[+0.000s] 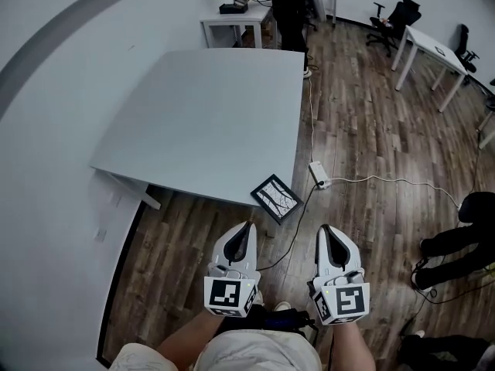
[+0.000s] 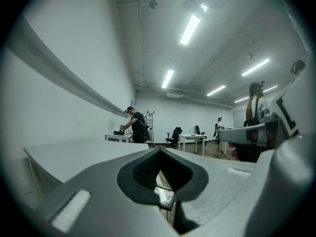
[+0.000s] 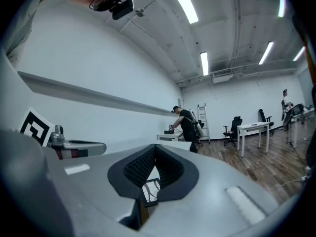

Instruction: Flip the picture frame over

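Picture frame (image 1: 276,198) sits at the worktop's (image 1: 201,122) near right corner, picture side up; on it or on the floor below, unclear. Left tool (image 1: 247,226) and right tool (image 1: 326,228) are both closed, empty, short of the near edge. Power strip (image 1: 319,175) lies just right of the frame on wide wood floor (image 1: 371,130).

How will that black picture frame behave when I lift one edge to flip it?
The picture frame looks flat and rigid, so it should pivot whole. Thin edges may slip when pinched. It appears to sit at the table corner, so a push could drop it.
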The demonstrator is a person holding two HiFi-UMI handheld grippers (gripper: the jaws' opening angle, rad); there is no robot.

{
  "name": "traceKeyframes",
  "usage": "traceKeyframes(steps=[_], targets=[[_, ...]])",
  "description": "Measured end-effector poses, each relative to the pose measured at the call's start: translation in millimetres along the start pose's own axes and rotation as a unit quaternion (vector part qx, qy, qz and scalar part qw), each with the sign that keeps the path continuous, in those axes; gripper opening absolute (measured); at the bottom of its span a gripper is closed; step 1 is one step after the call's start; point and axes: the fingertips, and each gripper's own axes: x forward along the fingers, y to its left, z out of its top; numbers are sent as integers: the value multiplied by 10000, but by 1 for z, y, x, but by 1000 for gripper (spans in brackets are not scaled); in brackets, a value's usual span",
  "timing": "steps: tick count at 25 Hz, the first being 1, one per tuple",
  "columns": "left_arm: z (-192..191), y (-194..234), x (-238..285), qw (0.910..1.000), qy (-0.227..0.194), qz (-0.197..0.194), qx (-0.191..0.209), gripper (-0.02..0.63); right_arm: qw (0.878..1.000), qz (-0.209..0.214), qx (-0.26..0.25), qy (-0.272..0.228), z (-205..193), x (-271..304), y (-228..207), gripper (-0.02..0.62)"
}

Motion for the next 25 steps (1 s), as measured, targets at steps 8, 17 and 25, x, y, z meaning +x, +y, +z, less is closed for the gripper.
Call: traceKeyframes(steps=[8, 17, 25], targets=[[14, -10, 1, 9999, 25, -100, -95, 0, 9992, -368, -16, 150, 17, -26, -12, 25], [30, -12, 5, 9998, -59, -199, 64, 0, 9986, -471, -139, 191, 21, -30, -27, 23], [30, -3, 2, 9999, -42, -90, 53, 0, 9988, -441, -124, 188, 19, -21, -29, 23]])
